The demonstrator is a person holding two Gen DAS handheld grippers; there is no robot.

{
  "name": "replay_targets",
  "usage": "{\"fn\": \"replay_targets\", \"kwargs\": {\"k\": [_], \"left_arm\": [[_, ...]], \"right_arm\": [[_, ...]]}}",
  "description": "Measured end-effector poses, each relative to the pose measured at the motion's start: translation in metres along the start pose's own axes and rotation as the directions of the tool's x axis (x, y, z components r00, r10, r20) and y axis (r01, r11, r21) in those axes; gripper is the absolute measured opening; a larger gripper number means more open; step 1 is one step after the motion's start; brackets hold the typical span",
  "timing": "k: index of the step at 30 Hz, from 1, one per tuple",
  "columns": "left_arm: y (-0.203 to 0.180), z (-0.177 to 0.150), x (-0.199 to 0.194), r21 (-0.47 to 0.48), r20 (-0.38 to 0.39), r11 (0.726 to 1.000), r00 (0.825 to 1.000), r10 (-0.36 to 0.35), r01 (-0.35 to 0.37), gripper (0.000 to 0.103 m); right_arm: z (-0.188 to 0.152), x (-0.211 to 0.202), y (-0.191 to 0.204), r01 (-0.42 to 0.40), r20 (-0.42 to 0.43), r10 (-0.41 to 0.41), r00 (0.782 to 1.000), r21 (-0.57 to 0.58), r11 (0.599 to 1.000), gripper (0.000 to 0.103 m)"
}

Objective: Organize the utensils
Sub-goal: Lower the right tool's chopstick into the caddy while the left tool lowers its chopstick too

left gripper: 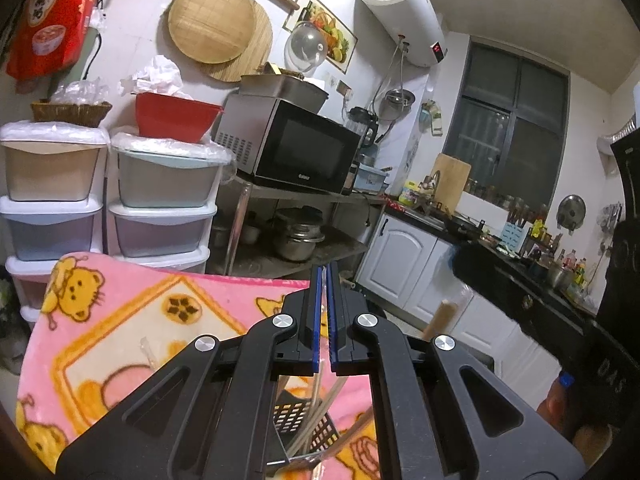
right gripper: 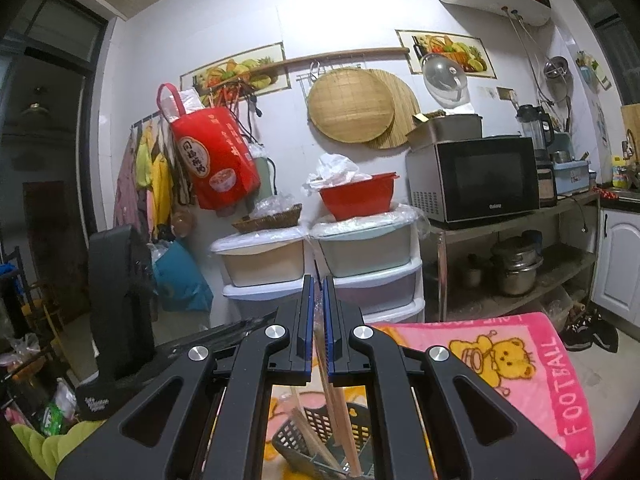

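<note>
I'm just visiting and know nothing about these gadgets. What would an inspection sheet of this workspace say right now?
Surface: pink teddy-bear blanket covers the work surface.
Job's things: black perforated basket holding chopsticks, some in clear wrappers.
Clutter: nothing seen on the blanket beyond the basket.
Grippers: left gripper shut, nothing visibly between its blue pads; right gripper shut on a wrapped chopstick that runs down into the basket.
Cables: cords hang on the wall by the red bag; none on the surface.
Surroundings: home kitchen with microwave, plastic drawer units, water heater, pots on a shelf.
</note>
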State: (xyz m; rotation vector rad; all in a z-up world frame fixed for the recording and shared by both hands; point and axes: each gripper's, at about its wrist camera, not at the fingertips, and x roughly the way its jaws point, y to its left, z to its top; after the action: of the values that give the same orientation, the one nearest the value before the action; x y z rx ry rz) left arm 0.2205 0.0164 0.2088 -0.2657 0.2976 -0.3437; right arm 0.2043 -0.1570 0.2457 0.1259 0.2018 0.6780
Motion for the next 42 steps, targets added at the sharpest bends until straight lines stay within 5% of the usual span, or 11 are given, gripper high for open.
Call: {"fn": "replay_targets", "kwargs": {"k": [19,32,42], "left_arm": [[0.022,-0.048,0.031,-0.006,-0.12,1.0,0.993,-0.018,0.017,0.001],[0.033,-0.06,0.041,-0.01,-0.208,1.0,0.978,0.008,-0.01,0.001],[0.036,-0.063,0.036,-0.025,-0.204,0.999,0.978,0.041,-0.047,0.001]], "right_arm": [[-0.034,0.05,-0.036,0.09,-0.122,-0.079,0.989,0.092,0.992,0.005],[-0.059,0.069,-0.067,0.113,-0.204,-0.079,0.976,0.158,0.981,0.005],[-0.072,0.07,-0.078,0.095,-0.25,-0.048,0.967,0.179,0.979,0.005]]}}
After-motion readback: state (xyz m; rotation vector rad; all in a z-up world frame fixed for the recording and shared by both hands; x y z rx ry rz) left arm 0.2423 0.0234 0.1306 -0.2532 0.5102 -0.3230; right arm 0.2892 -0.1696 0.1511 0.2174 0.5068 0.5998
